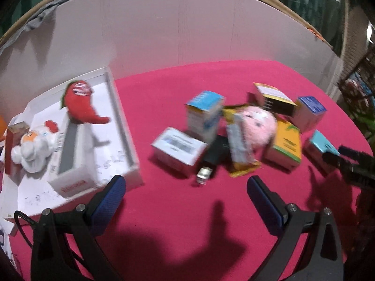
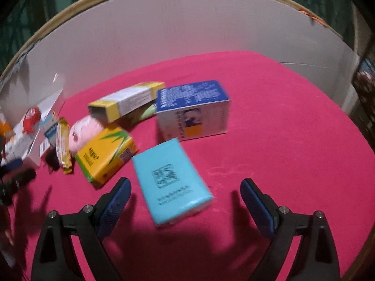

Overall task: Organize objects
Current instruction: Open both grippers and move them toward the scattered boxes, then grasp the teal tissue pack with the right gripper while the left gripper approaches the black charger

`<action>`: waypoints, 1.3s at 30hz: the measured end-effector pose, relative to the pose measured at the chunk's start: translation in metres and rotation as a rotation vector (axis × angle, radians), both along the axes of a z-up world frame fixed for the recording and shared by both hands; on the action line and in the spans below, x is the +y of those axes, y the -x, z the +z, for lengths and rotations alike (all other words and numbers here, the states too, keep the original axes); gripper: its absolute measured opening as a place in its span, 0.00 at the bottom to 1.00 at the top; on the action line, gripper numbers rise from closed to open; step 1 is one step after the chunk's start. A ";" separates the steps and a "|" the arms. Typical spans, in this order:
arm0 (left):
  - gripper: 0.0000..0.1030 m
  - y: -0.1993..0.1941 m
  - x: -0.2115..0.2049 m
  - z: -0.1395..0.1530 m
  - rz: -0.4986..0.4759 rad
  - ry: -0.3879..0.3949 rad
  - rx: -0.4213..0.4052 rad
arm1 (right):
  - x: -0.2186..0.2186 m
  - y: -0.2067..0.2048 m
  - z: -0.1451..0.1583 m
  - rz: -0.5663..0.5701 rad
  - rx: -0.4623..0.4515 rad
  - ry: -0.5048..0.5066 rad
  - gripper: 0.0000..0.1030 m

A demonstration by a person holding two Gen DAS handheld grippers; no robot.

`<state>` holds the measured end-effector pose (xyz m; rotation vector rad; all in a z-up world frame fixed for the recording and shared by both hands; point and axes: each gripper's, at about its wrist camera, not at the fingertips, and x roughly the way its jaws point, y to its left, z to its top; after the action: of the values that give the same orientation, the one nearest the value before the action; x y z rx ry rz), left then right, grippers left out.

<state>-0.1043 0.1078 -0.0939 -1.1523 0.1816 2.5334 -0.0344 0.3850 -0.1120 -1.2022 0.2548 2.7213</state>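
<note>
My left gripper (image 1: pixel 185 185) is open and empty above the pink cloth, just short of a pile: a white box (image 1: pixel 179 148), a blue-topped box (image 1: pixel 205 114), a pink plush (image 1: pixel 257 126), a black USB plug (image 1: pixel 207 169) and a yellow box (image 1: pixel 284 146). A white tray (image 1: pixel 121 126) at the left holds a red chili plush (image 1: pixel 80 104) and a white plush (image 1: pixel 35 146). My right gripper (image 2: pixel 185 185) is open and empty, its jaws either side of a light blue box (image 2: pixel 171 182). A blue-and-white box (image 2: pixel 192 110) lies beyond it.
A white back wall (image 1: pixel 178 28) curves behind the round table with the pink cloth (image 2: pixel 281 128). In the right wrist view a yellow box (image 2: pixel 105 157), an open yellow-white carton (image 2: pixel 126 103) and a snack packet (image 2: pixel 63 145) lie to the left. The right gripper's fingers (image 1: pixel 351 161) show at the left wrist view's right edge.
</note>
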 end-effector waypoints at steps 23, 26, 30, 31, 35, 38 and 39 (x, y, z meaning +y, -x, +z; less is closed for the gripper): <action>1.00 0.060 0.031 -0.006 -0.076 0.177 -0.037 | -0.007 0.009 -0.011 0.072 -0.010 0.031 0.77; 1.00 0.059 0.033 -0.007 -0.152 0.166 -0.076 | -0.005 0.008 -0.011 0.072 -0.004 0.046 0.77; 1.00 0.057 0.036 -0.005 -0.206 0.201 -0.056 | -0.004 0.008 -0.011 0.073 -0.001 0.055 0.77; 1.00 0.059 0.036 -0.005 -0.207 0.212 -0.046 | -0.004 0.008 -0.011 0.073 -0.002 0.054 0.77; 1.00 0.078 0.030 -0.007 -0.157 0.232 -0.064 | -0.004 0.009 -0.011 0.073 -0.002 0.055 0.77; 0.99 0.077 0.039 -0.018 -0.207 0.260 -0.108 | -0.004 0.008 -0.011 0.073 0.000 0.059 0.78; 0.99 0.073 0.041 -0.017 -0.213 0.249 -0.098 | -0.003 0.008 -0.011 0.073 0.000 0.063 0.78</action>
<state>-0.1774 0.1483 -0.1112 -1.2704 0.5767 2.3080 -0.0423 0.3816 -0.1229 -1.2511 0.3047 2.7954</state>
